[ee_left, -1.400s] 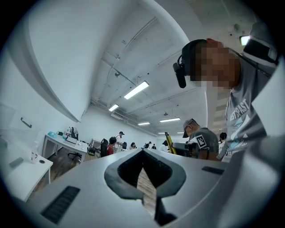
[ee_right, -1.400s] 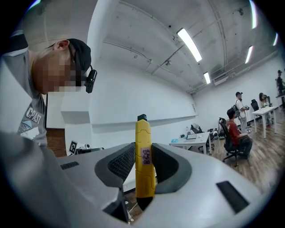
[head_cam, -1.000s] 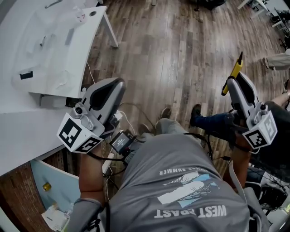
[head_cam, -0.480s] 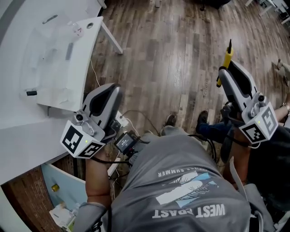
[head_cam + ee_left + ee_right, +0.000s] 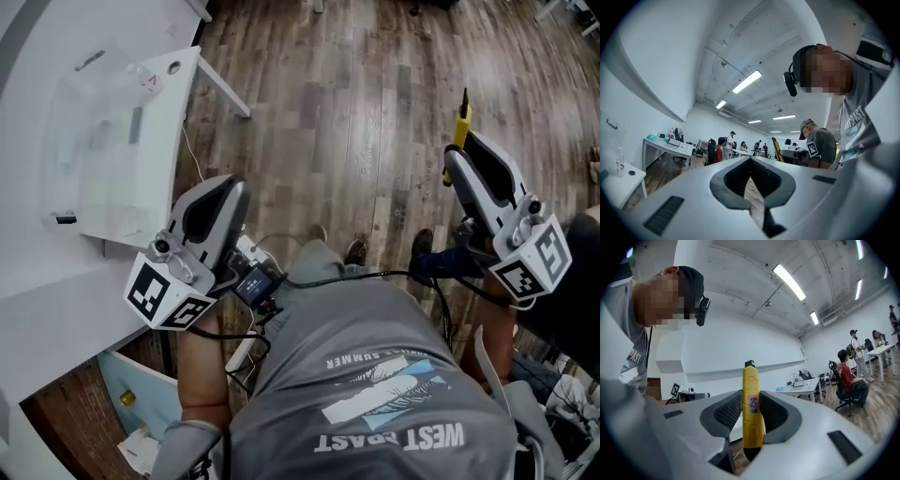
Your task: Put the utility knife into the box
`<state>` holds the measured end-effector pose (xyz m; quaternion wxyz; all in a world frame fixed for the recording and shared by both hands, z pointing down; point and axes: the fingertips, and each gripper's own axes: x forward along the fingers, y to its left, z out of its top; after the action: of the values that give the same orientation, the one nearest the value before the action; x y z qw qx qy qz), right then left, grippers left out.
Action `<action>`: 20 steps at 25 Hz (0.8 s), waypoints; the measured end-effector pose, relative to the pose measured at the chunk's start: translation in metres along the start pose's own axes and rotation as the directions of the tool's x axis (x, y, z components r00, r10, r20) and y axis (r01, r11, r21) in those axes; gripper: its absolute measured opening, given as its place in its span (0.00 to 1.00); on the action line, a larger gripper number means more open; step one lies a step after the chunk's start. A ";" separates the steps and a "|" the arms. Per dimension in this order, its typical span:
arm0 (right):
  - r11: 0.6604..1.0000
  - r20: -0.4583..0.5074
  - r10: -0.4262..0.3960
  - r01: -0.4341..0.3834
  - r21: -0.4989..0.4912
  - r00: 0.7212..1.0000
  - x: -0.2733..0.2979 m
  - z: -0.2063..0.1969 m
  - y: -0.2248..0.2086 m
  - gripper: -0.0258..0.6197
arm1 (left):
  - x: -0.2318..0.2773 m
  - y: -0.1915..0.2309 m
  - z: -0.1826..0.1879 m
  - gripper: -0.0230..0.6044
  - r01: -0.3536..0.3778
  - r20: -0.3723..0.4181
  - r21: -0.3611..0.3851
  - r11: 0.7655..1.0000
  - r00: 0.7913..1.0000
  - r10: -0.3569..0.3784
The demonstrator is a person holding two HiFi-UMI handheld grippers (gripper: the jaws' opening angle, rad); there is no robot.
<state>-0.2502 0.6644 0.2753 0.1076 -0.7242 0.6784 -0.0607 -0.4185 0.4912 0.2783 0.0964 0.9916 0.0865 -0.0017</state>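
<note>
Right tongs (image 5: 751,398) are clamped on the yellow utility knife (image 5: 751,380), which stands upright between the ribbed pads (image 5: 725,412) with its dark tip projecting past them. Left tongs (image 5: 750,159) are closed together with nothing between them. In the head view the knife is carried level over the wooden floor (image 5: 356,112), at the person's right. The clear box (image 5: 94,202) rests on the white surface (image 5: 37,281) at far left, well apart from the knife; the left tongs lie near that surface's edge.

Left gripper (image 5: 232,187) closed empty, right gripper (image 5: 457,157) clamped, both level.
</note>
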 end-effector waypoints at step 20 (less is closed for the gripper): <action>0.976 -0.020 -0.208 0.206 -0.068 0.978 0.078 0.038 -0.085 0.23 | 0.099 0.157 0.024 0.05 0.119 0.050 -0.018 0.993 0.992 -0.118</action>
<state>-0.1533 0.5945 0.2540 0.0678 -0.7932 0.6023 -0.0593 -0.2939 0.3520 0.2828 0.1086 0.9833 0.1427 -0.0307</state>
